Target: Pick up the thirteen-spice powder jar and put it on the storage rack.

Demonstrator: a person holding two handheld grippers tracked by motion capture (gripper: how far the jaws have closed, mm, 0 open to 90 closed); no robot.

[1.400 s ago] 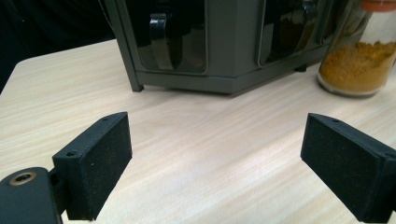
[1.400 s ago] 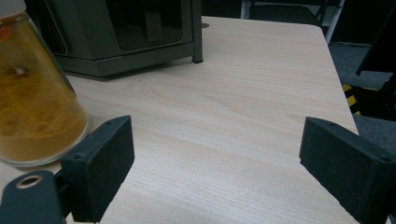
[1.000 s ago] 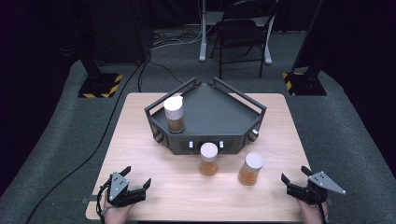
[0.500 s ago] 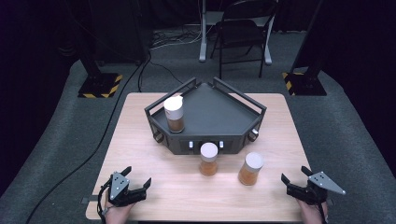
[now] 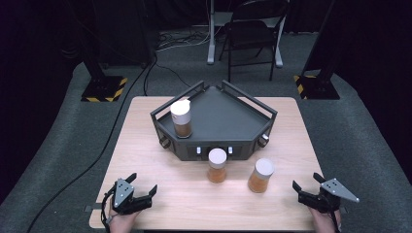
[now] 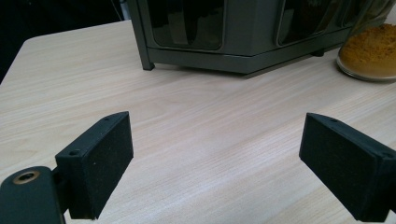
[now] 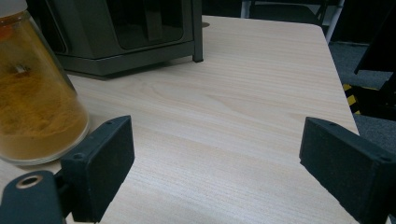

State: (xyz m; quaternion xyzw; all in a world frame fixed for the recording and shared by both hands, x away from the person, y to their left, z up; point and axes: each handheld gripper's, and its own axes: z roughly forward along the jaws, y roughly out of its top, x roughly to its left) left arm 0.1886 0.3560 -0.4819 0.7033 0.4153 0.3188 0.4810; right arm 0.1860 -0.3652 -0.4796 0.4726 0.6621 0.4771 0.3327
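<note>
No text, brand, label or number can be read anywhere. The three spice jars carry no legible labels. The only signs are yellow-and-black hazard stripes on the stand bases on the floor: one [image 5: 103,89] at ten o'clock from the dark rack [image 5: 214,121], another [image 5: 305,85] at two o'clock.

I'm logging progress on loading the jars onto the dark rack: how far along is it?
Done: one jar stands on the rack. In hand: nothing; the left gripper and right gripper rest open at the table's near edge. Left: the middle jar and right jar stand on the table.
</note>
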